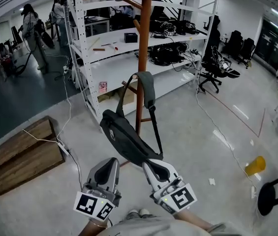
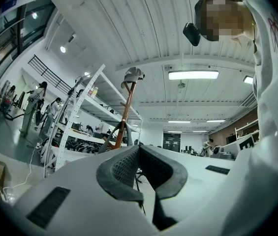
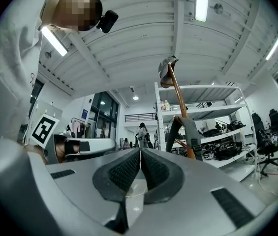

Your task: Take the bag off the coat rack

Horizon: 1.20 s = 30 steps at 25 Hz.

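A dark grey sling bag (image 1: 124,136) hangs by its grey strap (image 1: 147,88) from a peg of the brown wooden coat rack (image 1: 143,48). A cap (image 2: 133,74) tops the rack. In the head view both grippers are low, just below the bag. My left gripper (image 1: 110,163) is under the bag's lower left, its jaws shut and empty. My right gripper (image 1: 151,165) sits right at the bag's bottom end, also shut with nothing held; I cannot tell if it touches. The right gripper view shows the strap (image 3: 192,135) and the pole (image 3: 177,93) ahead of the shut right gripper (image 3: 140,151). The left gripper (image 2: 139,148) faces the pole (image 2: 126,111).
A white shelving unit (image 1: 104,38) with cables and gear stands behind the rack. Wooden steps (image 1: 20,156) lie at the left, with a white cable (image 1: 67,107) on the floor. A yellow cup (image 1: 255,166) and a black stool (image 1: 270,195) are at the right. People stand far back left (image 1: 33,31).
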{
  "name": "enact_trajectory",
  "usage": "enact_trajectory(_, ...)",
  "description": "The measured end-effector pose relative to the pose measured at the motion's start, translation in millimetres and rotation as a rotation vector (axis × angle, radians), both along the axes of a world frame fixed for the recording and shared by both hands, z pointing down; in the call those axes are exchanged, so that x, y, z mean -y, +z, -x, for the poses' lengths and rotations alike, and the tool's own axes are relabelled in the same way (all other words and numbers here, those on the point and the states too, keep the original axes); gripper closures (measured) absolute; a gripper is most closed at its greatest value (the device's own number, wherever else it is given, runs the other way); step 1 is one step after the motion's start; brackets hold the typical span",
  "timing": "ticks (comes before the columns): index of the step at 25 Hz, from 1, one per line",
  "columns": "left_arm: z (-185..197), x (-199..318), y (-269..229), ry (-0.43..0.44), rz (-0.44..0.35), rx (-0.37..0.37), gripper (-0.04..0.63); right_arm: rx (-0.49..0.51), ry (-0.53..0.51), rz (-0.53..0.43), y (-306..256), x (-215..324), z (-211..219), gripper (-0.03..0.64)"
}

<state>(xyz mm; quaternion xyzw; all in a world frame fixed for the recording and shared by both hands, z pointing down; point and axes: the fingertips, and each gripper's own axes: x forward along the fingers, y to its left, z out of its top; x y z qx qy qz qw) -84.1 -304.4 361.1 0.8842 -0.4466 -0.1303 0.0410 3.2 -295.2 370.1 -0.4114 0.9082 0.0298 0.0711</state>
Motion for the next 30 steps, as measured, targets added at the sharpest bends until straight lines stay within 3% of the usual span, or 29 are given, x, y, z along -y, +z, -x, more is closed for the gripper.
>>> enact_trajectory(4,2,4,-5,-0.023,-0.01,-0.003,0.577,-0.083,0.081,-0.019,-8,40,-13,0.593)
enact_trajectory(5,4,6,-5,-0.028,-0.009,-0.004,0.577,-0.108,0.102,-0.023,-14,57,-16,0.55)
enact_trajectory(6,5,7,-4,-0.034,-0.006,-0.005,0.577,-0.134,0.122,-0.023,-19,75,-18,0.428)
enact_trajectory(7,7,9,-3,-0.039,-0.003,-0.006,0.577,-0.156,0.139,-0.025,-26,94,-21,0.403)
enact_trajectory(12,12,10,0,-0.063,-0.002,-0.014,0.577,-0.25,0.222,-0.094,-73,195,-29,0.385)
enact_trajectory(18,28,8,11,-0.112,0.028,-0.011,0.577,-0.399,0.309,0.023,-65,275,-40,0.378)
enact_trajectory(26,41,7,8,-0.152,0.028,-0.009,0.577,-0.256,0.321,0.003,-64,288,-39,0.386)
enact_trajectory(30,43,3,7,-0.159,0.03,0.001,0.577,-0.158,0.301,0.022,-70,285,-45,0.503)
